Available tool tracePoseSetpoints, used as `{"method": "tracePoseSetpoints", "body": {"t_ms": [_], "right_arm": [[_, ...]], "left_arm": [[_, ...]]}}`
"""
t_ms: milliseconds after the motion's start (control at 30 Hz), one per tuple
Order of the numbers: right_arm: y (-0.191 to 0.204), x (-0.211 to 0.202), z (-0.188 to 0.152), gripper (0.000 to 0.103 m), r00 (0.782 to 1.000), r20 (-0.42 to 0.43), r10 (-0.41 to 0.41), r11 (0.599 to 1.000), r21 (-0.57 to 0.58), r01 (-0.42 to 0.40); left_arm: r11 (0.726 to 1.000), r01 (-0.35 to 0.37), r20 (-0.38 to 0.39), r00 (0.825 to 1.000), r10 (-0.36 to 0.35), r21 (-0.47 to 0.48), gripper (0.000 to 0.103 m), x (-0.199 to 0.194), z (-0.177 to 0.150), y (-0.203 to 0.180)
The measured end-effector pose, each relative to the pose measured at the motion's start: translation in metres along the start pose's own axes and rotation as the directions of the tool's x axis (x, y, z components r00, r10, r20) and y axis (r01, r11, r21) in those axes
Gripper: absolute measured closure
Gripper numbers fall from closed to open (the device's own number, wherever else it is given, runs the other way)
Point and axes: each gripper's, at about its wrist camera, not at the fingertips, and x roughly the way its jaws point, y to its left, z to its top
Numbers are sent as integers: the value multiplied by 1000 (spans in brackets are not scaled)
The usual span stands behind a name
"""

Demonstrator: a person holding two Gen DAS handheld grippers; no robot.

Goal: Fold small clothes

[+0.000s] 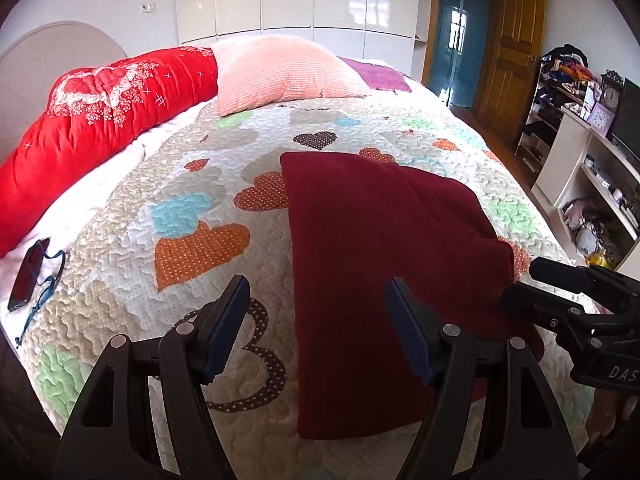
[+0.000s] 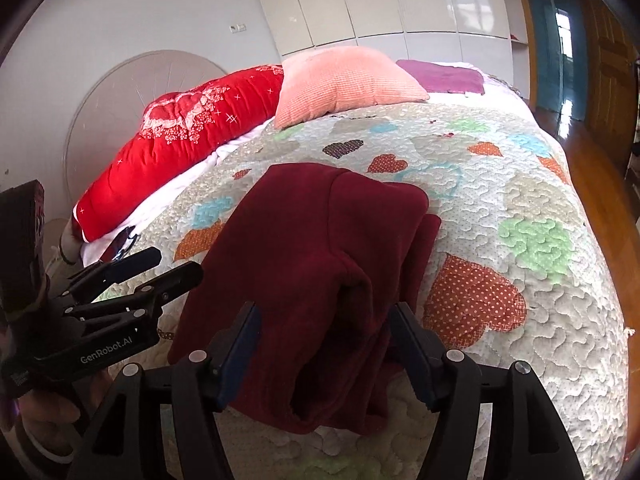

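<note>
A dark red fleece garment [image 1: 384, 264] lies folded on the heart-patterned quilt [image 1: 192, 208]; it also shows in the right wrist view [image 2: 316, 264], with a folded layer on top and a rumpled near edge. My left gripper [image 1: 316, 300] is open and empty, hovering over the garment's left edge. My right gripper [image 2: 326, 320] is open and empty, just above the garment's near end. The right gripper shows at the right of the left wrist view [image 1: 532, 280], and the left gripper at the left of the right wrist view [image 2: 176, 266].
A red duvet [image 1: 92, 116], a pink pillow [image 1: 280, 72] and a purple cloth [image 1: 380, 76] lie at the bed's head. A phone [image 1: 28, 276] and glasses [image 1: 50, 280] lie at the left edge. Shelves [image 1: 592, 176] stand at the right.
</note>
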Motion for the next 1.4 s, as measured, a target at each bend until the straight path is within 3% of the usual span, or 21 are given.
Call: {"method": "tracePoseSetpoints", "body": {"t_ms": [400,633,800,1400], "right_arm": [[1,-8,3,37,999,32,-16,1000,20,15],[16,-25,7,36,984,125,-128,991,-31,133],[22,-27,9,35,975,141,-171,983,-46,179],[24,-37,8,33,974,154,-164,985,-35,171]], "left_arm": [[1000,-15,-2,1000,15,-20,32,-1,-4,2],[999,-34,30,999,35,-26,32,-8,-2,3],[998,-49,54,997,50,-30,32,-15,0,3],[998,-53,79,995,55,-27,32,-26,2,0]]}}
